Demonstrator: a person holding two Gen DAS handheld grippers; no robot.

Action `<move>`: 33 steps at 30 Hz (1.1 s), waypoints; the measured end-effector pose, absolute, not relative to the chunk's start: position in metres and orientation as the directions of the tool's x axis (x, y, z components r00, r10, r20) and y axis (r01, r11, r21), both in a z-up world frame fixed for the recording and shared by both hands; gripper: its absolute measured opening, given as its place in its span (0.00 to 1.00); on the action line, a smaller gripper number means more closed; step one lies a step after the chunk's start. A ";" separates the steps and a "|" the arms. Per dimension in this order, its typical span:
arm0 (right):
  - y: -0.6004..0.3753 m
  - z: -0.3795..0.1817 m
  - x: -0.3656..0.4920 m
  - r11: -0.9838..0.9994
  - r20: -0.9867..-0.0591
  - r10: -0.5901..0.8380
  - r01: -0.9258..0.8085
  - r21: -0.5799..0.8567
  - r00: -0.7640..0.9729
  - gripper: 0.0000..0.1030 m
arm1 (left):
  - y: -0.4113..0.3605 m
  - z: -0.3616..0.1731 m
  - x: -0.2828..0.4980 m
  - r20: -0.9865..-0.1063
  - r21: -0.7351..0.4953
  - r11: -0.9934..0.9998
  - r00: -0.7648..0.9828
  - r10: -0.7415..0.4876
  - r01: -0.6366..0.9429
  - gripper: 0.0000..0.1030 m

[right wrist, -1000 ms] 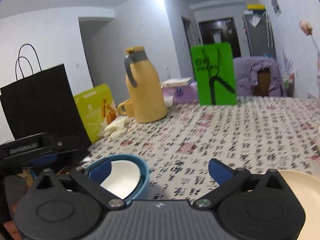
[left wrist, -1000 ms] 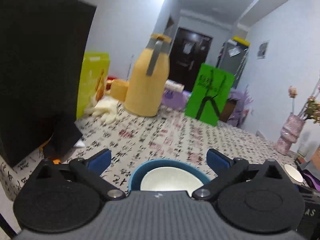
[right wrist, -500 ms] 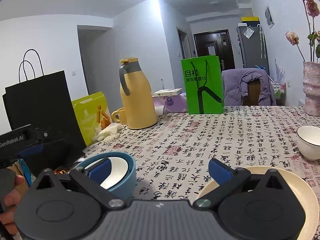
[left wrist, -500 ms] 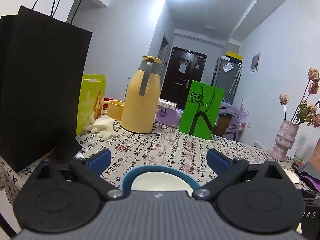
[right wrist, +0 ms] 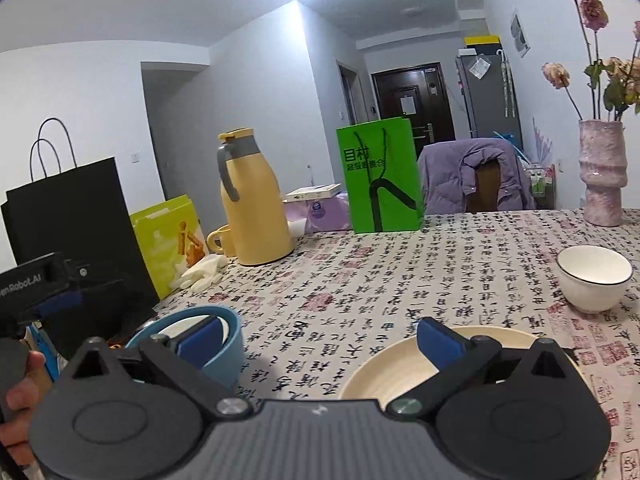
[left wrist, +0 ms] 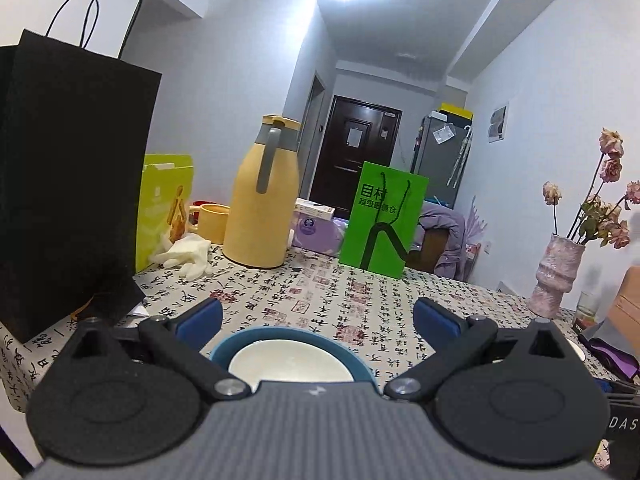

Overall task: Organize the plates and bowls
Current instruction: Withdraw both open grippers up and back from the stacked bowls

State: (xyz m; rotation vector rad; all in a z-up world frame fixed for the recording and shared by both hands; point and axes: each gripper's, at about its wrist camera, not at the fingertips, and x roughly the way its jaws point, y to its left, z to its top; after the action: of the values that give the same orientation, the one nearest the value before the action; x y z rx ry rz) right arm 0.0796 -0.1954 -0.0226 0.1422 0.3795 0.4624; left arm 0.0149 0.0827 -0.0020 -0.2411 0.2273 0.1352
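**Bowls nested, both tools wide and empty**

A blue bowl [left wrist: 294, 346] sits upright on the surface [right wrist: 400, 272] with a white bowl [left wrist: 290, 362] nested inside it, both mouths facing up. It lies right in front of the left tool [left wrist: 316, 316], whose blue pads [left wrist: 200, 316] are spread wide to either side of it, touching nothing.

From the right wrist view the same blue bowl [right wrist: 224, 344] is at the near left, and a cream plate [right wrist: 404, 364] lies flat at the near right, close beside it but apart. The right tool [right wrist: 320, 334] hangs over the gap between them, fingers fully parted and holding nothing. A second white bowl [right wrist: 594, 282] with a thin dark rim line stands upright and empty, well off to the right.

Farther back stand a yellow jug [right wrist: 254, 200], a mug [right wrist: 220, 240], a green bag [right wrist: 380, 176], a black bag [left wrist: 68, 184] and a pink vase [right wrist: 602, 172] of dried flowers. A hand [right wrist: 20, 392] grips the left tool's handle at the frame's left edge.
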 end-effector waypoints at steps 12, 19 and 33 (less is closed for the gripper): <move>-0.233 -0.023 0.088 0.906 -0.323 0.418 -0.359 0.226 0.849 1.00 | 0.053 0.000 0.030 -0.248 -0.212 0.969 0.966 0.074 -0.128 1.00; -0.257 -0.022 0.096 0.915 -0.316 0.393 -0.336 0.222 0.863 1.00 | 0.035 0.000 0.047 -0.266 -0.228 0.969 0.963 0.033 -0.096 1.00; -0.305 -0.013 0.121 0.927 -0.290 0.365 -0.316 0.202 0.885 1.00 | -0.003 0.004 0.079 -0.270 -0.265 0.963 0.962 -0.026 -0.048 1.00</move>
State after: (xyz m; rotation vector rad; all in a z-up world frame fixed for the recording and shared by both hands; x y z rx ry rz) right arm 0.1208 -0.3046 -0.0130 0.1514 0.3299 0.3557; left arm 0.0793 -0.0027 0.0037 -0.2738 0.2756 0.0114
